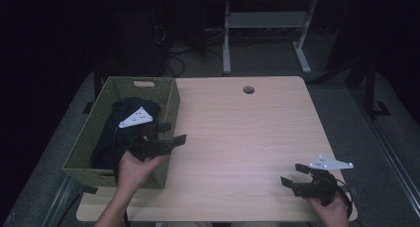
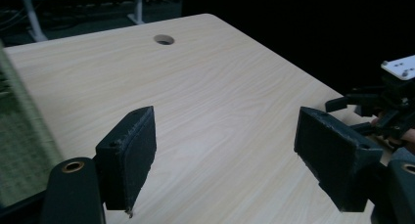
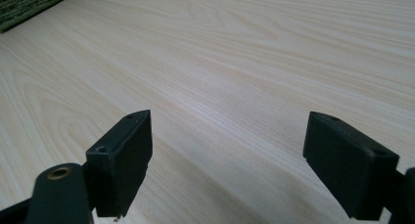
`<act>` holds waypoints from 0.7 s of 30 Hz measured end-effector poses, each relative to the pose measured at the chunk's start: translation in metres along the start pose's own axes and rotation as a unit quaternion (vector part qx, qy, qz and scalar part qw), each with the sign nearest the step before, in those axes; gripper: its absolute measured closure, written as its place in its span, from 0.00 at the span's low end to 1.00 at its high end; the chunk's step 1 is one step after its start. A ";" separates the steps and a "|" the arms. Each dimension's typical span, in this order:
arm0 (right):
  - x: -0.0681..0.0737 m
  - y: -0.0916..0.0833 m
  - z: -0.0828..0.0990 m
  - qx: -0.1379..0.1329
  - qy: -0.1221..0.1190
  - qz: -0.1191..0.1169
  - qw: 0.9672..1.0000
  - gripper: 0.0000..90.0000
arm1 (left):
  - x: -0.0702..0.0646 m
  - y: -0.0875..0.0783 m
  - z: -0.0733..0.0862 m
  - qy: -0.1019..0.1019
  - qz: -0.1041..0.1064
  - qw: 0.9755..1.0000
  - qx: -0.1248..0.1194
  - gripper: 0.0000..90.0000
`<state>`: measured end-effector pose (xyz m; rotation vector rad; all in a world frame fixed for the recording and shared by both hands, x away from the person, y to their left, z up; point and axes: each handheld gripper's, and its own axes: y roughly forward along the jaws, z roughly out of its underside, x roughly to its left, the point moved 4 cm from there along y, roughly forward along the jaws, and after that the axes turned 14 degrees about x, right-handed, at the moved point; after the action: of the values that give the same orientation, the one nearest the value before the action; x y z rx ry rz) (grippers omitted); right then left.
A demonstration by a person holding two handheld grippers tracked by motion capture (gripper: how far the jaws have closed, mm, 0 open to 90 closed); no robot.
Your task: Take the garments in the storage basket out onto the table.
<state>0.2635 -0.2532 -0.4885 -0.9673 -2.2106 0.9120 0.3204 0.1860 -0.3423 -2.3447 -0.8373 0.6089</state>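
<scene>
A green woven basket [image 1: 85,133] stands on the left side of the light wooden table [image 1: 237,133] and holds a dark cloth [image 1: 111,138]. My left gripper [image 1: 174,133] hovers at the basket's right wall, pointing right across the table. Its jaws stand wide apart with nothing between them, as the left gripper view [image 2: 230,155] confirms. My right gripper [image 1: 291,174] rests near the table's front right corner and points left. It is open and empty, with bare wood between the jaws [image 3: 227,160]. The left gripper view also catches the right gripper [image 2: 391,101] at its right edge.
A round cable hole [image 1: 248,89] sits near the table's far edge, also seen from the left gripper [image 2: 164,39]. The basket's wall [image 2: 14,136] fills that view's left edge, and a basket corner [image 3: 29,1] shows top left from the right gripper. A desk frame [image 1: 267,24] stands behind.
</scene>
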 end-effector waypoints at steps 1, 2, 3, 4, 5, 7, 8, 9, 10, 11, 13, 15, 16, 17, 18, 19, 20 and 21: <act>0.000 0.000 0.000 0.000 -0.001 0.000 1.000 0.20 | 0.003 -0.002 0.000 -0.002 -0.001 1.000 -0.001 0.26; 0.000 0.000 0.000 -0.001 -0.002 0.001 1.000 0.20 | 0.007 -0.005 -0.001 -0.006 0.000 1.000 0.000 0.26; 0.000 0.000 0.000 -0.001 -0.002 0.001 1.000 0.20 | 0.011 -0.008 -0.001 -0.009 -0.001 1.000 0.000 0.26; 0.000 0.000 0.000 0.000 -0.002 0.001 1.000 0.20 | 0.016 -0.010 -0.002 -0.012 -0.001 1.000 0.002 0.26; 0.000 0.000 0.000 0.001 -0.002 0.001 1.000 0.20 | 0.020 -0.013 -0.001 -0.018 -0.001 1.000 0.002 0.26; 0.000 0.001 0.000 0.002 -0.003 0.001 1.000 0.20 | 0.030 -0.016 -0.001 -0.025 -0.002 1.000 0.005 0.26; 0.000 0.001 0.000 0.002 -0.003 0.001 1.000 0.20 | 0.037 -0.019 0.001 -0.033 -0.002 0.999 0.006 0.26; 0.000 0.001 0.000 0.002 -0.005 0.002 1.000 0.20 | 0.040 -0.020 0.001 -0.036 -0.003 0.999 0.006 0.26; 0.001 0.001 0.000 0.002 -0.004 0.001 1.000 0.20 | 0.047 -0.022 0.003 -0.042 -0.005 0.999 0.007 0.26; 0.001 0.001 0.000 0.002 -0.004 0.001 1.000 0.20 | 0.050 -0.022 0.004 -0.047 -0.005 0.999 0.007 0.26; 0.001 0.001 0.000 0.002 -0.004 0.001 1.000 0.20 | 0.061 -0.026 0.008 -0.057 -0.010 0.998 0.011 0.26; 0.001 0.001 0.000 0.002 -0.004 0.000 1.000 0.20 | 0.070 -0.029 0.011 -0.068 -0.013 0.998 0.009 0.26; 0.001 0.001 0.000 0.002 -0.005 0.001 1.000 0.20 | 0.075 -0.030 0.012 -0.072 -0.011 0.997 0.007 0.26; 0.001 0.001 0.000 0.002 -0.005 0.001 1.000 0.20 | 0.078 -0.031 0.013 -0.074 -0.009 0.997 0.005 0.26; 0.001 0.001 0.000 0.002 -0.004 0.001 1.000 0.20 | 0.082 -0.032 0.014 -0.078 -0.009 0.997 0.003 0.26; 0.001 0.001 0.000 0.002 -0.005 0.001 1.000 0.20 | 0.086 -0.033 0.014 -0.082 -0.011 0.997 0.001 0.26; 0.001 0.001 0.000 0.002 -0.007 0.002 1.000 0.20 | 0.090 -0.034 0.015 -0.086 -0.011 0.996 0.000 0.26; 0.001 0.002 0.000 0.003 -0.007 0.002 1.000 0.20 | 0.095 -0.034 0.016 -0.092 -0.009 0.996 -0.001 0.26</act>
<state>0.2634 -0.2514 -0.4894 -0.9653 -2.2174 0.9305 0.3635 0.2779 -0.3533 -2.3056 -0.9390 0.8267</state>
